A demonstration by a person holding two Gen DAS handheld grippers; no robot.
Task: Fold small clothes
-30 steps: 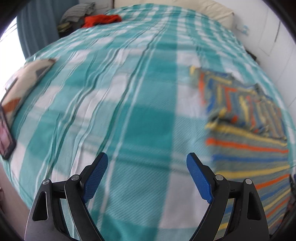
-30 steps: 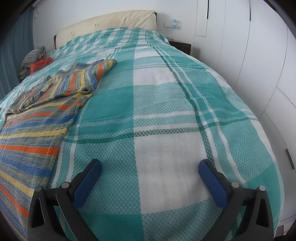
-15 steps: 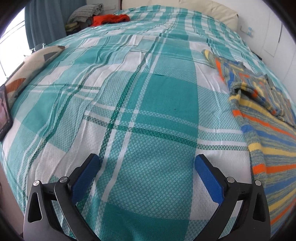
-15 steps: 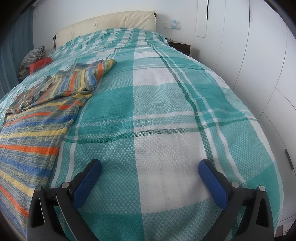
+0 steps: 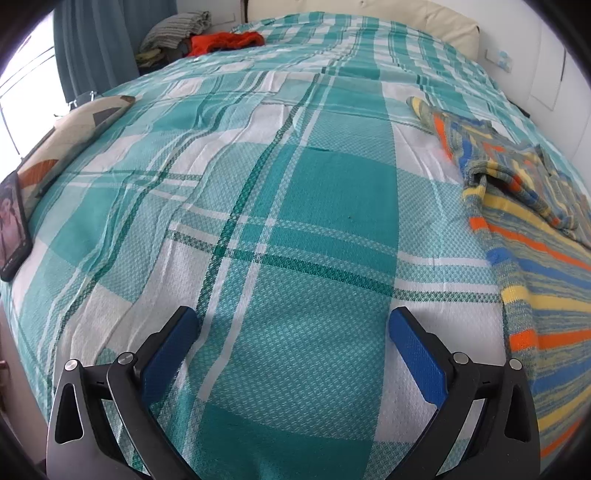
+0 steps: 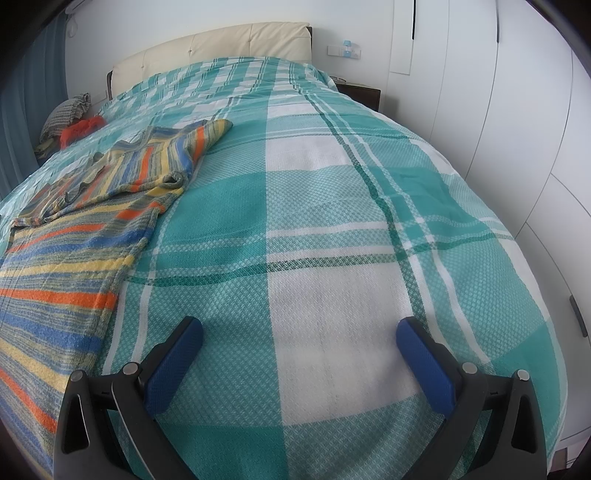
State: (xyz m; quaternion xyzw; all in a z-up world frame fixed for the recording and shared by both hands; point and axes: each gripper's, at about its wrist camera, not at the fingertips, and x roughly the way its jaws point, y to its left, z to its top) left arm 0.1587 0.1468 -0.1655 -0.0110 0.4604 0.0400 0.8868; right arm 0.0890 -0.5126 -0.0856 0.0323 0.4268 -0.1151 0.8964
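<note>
A striped knit garment (image 5: pixel 532 236) in blue, orange and yellow lies flat on the teal plaid bedspread (image 5: pixel 295 206), with its far part folded over on itself. It is at the right in the left wrist view and at the left in the right wrist view (image 6: pixel 74 236). My left gripper (image 5: pixel 293 325) is open and empty above bare bedspread, left of the garment. My right gripper (image 6: pixel 299 332) is open and empty above the bedspread (image 6: pixel 332 221), right of the garment.
A patterned cushion (image 5: pixel 70 129) and a phone or tablet (image 5: pixel 13 225) lie at the bed's left edge. A red garment (image 5: pixel 221 40) and grey clothes (image 5: pixel 173 29) sit at the far left corner. White wardrobe doors (image 6: pixel 517 110) stand right of the bed.
My left gripper has swung left, away from the garment, and its jaws have opened wider. The right gripper has not moved.
</note>
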